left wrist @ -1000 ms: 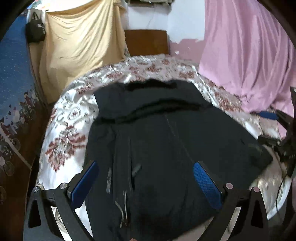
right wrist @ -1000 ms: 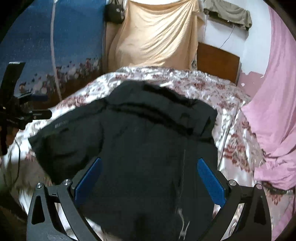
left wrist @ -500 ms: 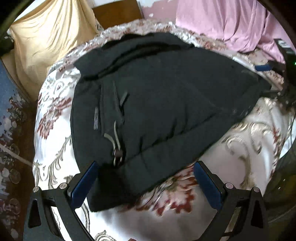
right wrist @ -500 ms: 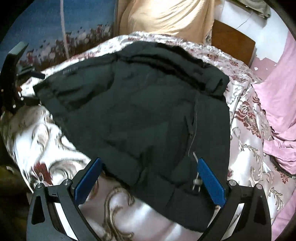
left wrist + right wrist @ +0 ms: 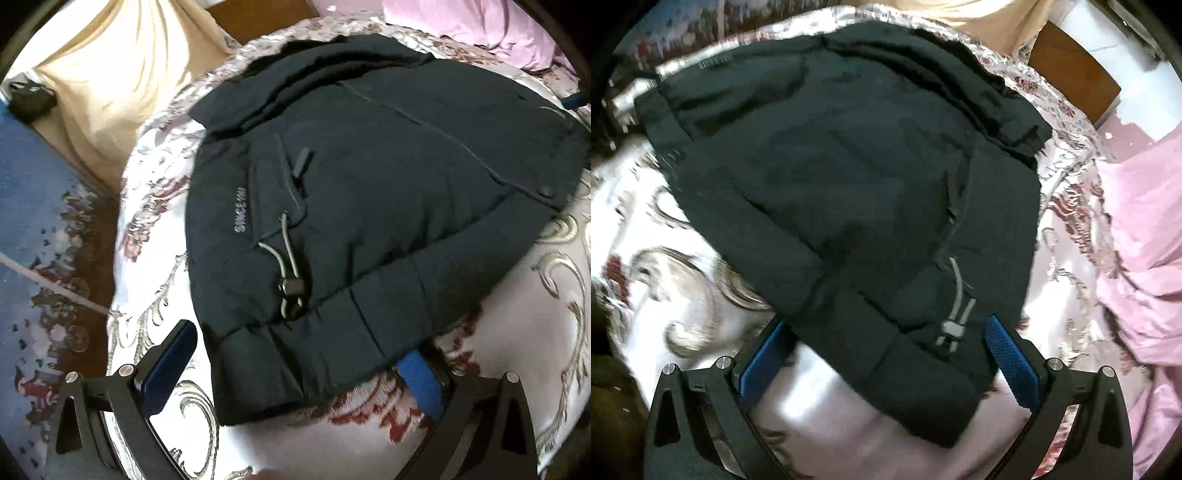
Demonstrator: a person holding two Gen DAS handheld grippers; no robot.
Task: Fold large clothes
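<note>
Left gripper (image 5: 295,373): jaws apart, empty, straddling the near hem corner of the dark padded winter jacket (image 5: 369,177). Right gripper (image 5: 886,354): jaws apart, empty, hem between the blue pads, apparently untouched. Jacket: spread flat, collar toward the bed's far edge, hem at the near edge; likely laid out so for a first fold. Grey drawcord with toggle (image 5: 290,273): loose near the hem. Bed: floral satin bedspread (image 5: 517,369). Pink cloth (image 5: 1137,236): along the bed's side edge.
</note>
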